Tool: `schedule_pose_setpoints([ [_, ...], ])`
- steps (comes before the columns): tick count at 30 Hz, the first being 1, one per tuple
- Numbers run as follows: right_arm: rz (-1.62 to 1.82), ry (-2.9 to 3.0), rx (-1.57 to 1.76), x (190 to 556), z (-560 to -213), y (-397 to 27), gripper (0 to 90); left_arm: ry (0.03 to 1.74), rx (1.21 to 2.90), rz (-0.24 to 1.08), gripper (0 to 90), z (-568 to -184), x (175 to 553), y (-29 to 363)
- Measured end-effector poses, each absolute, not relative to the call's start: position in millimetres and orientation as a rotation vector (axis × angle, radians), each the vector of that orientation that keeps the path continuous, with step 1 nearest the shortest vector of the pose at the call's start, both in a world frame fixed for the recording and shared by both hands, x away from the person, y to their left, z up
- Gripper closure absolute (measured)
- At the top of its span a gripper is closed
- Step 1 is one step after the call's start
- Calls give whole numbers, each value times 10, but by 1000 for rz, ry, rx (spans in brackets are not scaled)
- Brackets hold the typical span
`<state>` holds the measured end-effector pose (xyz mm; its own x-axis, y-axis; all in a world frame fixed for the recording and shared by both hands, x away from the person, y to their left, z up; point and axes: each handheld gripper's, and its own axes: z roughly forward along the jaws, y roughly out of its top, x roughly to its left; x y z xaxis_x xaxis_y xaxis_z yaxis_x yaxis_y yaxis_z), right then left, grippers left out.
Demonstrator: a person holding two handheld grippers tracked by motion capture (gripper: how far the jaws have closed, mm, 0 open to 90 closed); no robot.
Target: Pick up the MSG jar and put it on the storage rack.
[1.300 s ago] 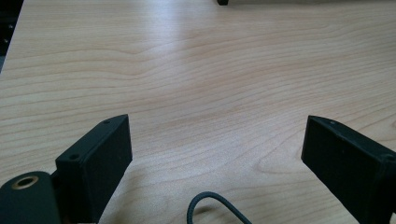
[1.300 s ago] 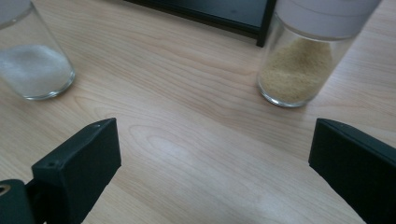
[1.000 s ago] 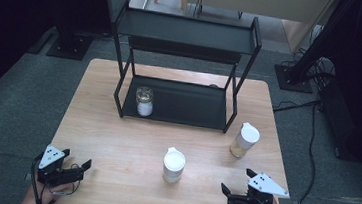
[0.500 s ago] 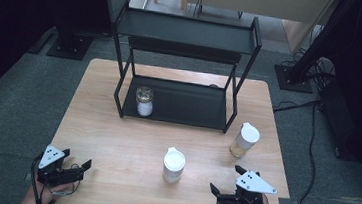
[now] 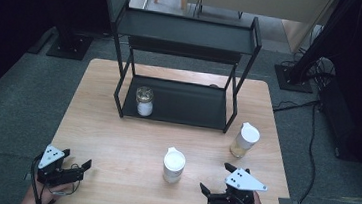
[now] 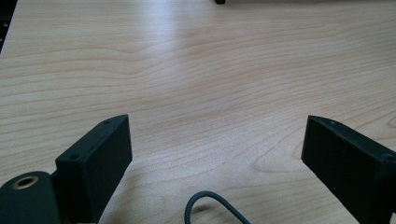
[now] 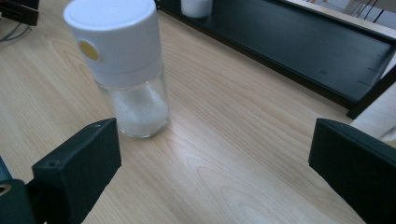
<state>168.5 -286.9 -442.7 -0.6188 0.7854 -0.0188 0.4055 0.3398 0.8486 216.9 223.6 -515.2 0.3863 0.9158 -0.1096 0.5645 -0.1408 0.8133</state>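
A glass shaker with a white lid [image 5: 173, 165] and white grains inside stands at the middle front of the wooden table [image 5: 115, 141]. My right gripper [image 5: 216, 178] is open just to its right, its jaws pointing left towards it. In the right gripper view the white-lidded shaker [image 7: 126, 70] stands ahead and left of the wide-open right gripper [image 7: 215, 144], untouched. My left gripper [image 5: 77, 158] rests open at the front left corner. In its own view the left gripper [image 6: 215, 140] holds nothing over bare wood.
A black two-tier rack [image 5: 185, 37] stands at the back, with a gold-lidded jar [image 5: 144, 101] on its lower shelf [image 7: 303, 51]. A second white-lidded shaker [image 5: 243, 139] with tan contents stands right of the rack's front leg. A cable [image 6: 210, 205] loops below the left jaws.
My right gripper has moved left along the front edge and turned towards the middle shaker. The left gripper has stayed in place.
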Motion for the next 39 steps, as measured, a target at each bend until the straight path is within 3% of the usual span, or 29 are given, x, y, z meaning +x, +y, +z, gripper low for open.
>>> schedule_pose_setpoints([
  [39,1312,2210,1035,1799,-4347,-2342,22,1288,1819,536,88,-5151,2166,2240],
])
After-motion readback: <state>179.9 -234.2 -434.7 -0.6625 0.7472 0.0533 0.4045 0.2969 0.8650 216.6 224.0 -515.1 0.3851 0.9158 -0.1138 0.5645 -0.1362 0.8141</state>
